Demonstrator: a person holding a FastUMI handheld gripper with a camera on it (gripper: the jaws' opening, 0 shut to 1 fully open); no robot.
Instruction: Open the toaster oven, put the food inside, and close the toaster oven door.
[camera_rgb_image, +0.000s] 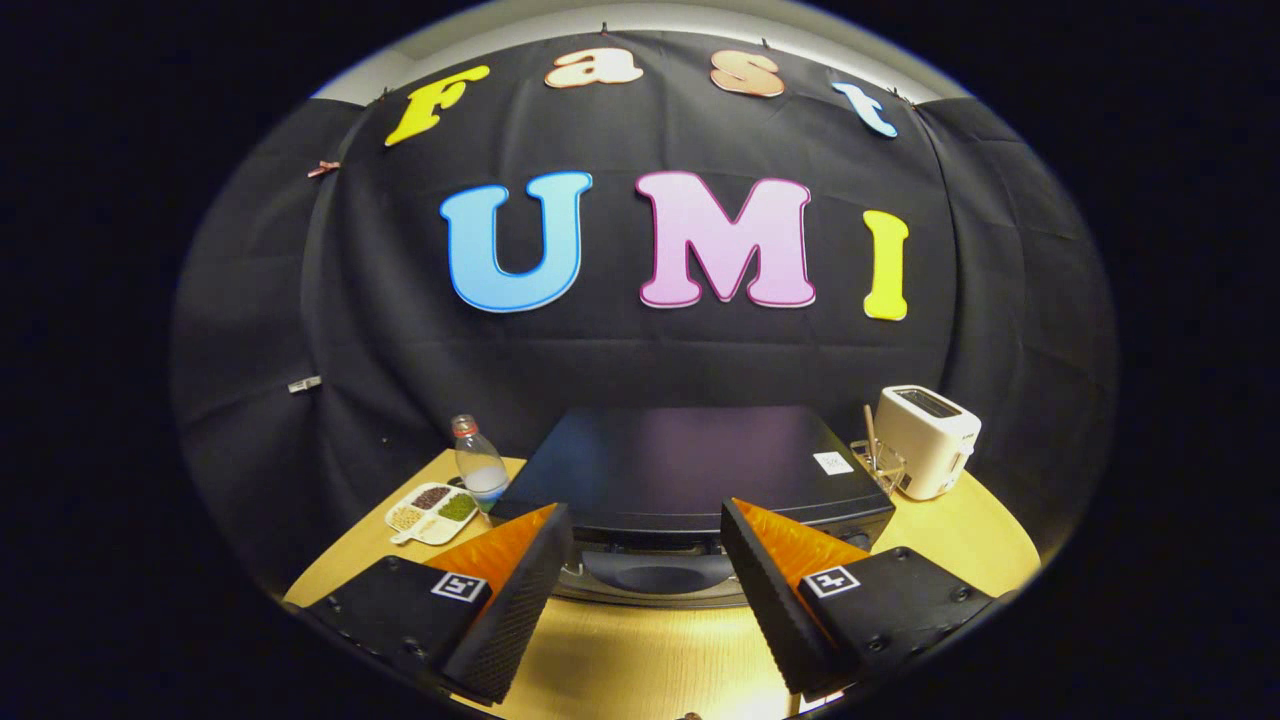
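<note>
Black cloth forms the booth's far wall behind a round, pale wooden table (960, 545). Centre: the black, flat-topped toaster oven (690, 465), door closed, its dark glass front facing the near side just beyond the gripper (645, 525). The fingers stand spread wide apart, holding nothing, one at each side of the oven's front. Left of the oven: a white divided plate (432, 512) holding the food, small portions of dark, tan and green pieces, with a clear plastic bottle (478, 465) just beside it. Right of the oven: a white slot toaster (927, 440) and a small clear holder (880, 462) with a wooden stick.
</note>
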